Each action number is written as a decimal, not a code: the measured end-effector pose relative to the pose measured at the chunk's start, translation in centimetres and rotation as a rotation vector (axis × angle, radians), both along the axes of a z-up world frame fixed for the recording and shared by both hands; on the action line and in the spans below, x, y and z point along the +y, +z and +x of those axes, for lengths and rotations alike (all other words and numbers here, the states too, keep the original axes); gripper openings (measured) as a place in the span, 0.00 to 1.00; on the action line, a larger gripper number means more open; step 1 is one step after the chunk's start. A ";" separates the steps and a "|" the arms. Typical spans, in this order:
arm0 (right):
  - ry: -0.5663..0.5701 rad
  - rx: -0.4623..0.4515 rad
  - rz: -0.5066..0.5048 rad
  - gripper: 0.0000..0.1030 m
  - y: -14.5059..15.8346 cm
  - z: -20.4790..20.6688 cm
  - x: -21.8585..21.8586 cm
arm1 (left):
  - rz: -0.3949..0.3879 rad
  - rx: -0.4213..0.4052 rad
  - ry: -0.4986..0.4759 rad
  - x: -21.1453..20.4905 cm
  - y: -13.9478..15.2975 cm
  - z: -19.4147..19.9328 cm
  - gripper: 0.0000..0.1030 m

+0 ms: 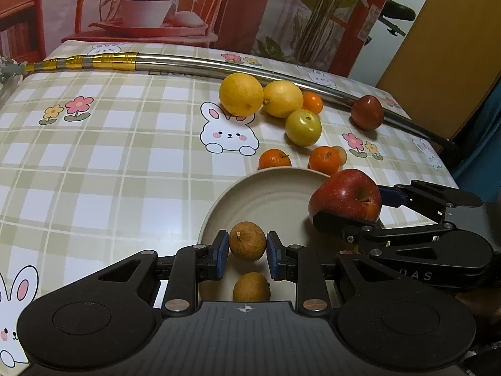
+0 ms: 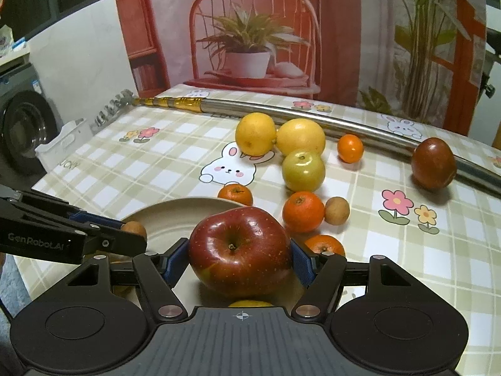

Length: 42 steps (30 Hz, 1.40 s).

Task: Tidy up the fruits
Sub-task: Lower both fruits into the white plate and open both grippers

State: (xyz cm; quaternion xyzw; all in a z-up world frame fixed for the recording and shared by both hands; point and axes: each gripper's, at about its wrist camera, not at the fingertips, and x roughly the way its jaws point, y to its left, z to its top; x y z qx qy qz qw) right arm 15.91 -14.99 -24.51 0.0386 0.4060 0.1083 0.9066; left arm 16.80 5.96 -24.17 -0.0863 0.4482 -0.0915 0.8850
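My left gripper is shut on a small brown round fruit over the near part of a beige plate. A second brown fruit lies on the plate just below it. My right gripper is shut on a big red apple, held over the plate's right edge. In the left wrist view the apple hangs at the plate's right rim. In the right wrist view the left gripper comes in from the left with its brown fruit.
Behind the plate lie two yellow citrus fruits, a yellow-green apple, several mandarins, a small brown fruit and a dark red fruit. A metal pole crosses the far side of the checked tablecloth. The table edge drops off at the right.
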 end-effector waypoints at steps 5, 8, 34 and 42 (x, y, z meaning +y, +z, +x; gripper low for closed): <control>-0.007 0.018 -0.005 0.62 -0.3 -0.2 0.0 | 0.007 0.006 -0.002 -0.1 -0.2 -0.1 0.27; -0.013 0.018 -0.005 0.62 -0.3 -0.5 -0.1 | 0.011 0.013 -0.001 -0.2 -0.3 0.0 0.27; -0.029 0.016 -0.039 0.63 -0.2 -1.9 -0.1 | 0.042 0.038 0.009 -0.5 -0.9 -0.3 0.27; -0.029 0.016 -0.045 0.62 -0.2 -2.0 -0.1 | 0.043 0.038 0.009 -0.5 -0.9 -0.3 0.27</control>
